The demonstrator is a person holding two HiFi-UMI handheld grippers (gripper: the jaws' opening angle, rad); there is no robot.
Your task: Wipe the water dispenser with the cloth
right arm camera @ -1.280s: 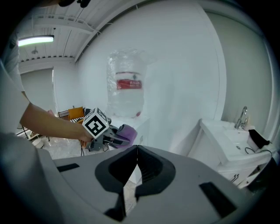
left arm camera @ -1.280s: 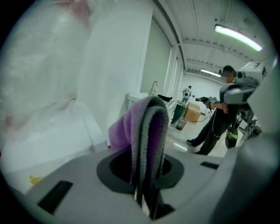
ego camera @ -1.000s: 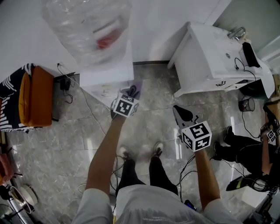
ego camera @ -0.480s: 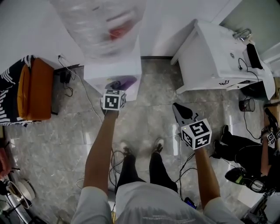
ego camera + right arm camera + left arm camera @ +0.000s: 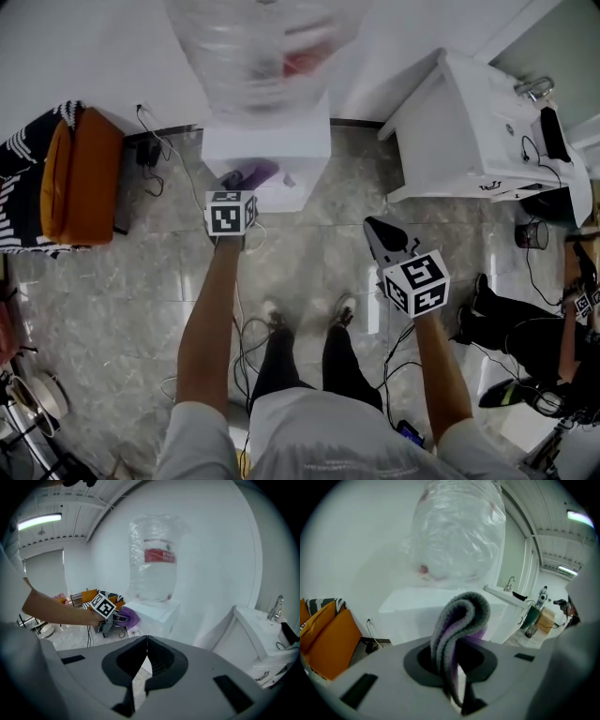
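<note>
We are holding the left gripper [image 5: 241, 184] out toward the water dispenser [image 5: 272, 142], which is standing at the far edge of the floor [image 5: 309, 253] against the white wall, with a clear bottle [image 5: 262, 47] sitting upside down on top of it. The left jaws are clamping a folded grey and purple cloth [image 5: 459, 620], which is arching up out of them in a loop. The cloth is hanging right at the dispenser's front face, just below the top, though we cannot tell whether it is touching. We are carrying the right gripper [image 5: 378, 232] well apart from the dispenser, over the floor in front of our feet, its jaws pressed together with nothing between them. An orange seat [image 5: 82, 178] is standing at the floor's left edge, and a white sink cabinet [image 5: 469, 131] is standing to the right of the dispenser.
</note>
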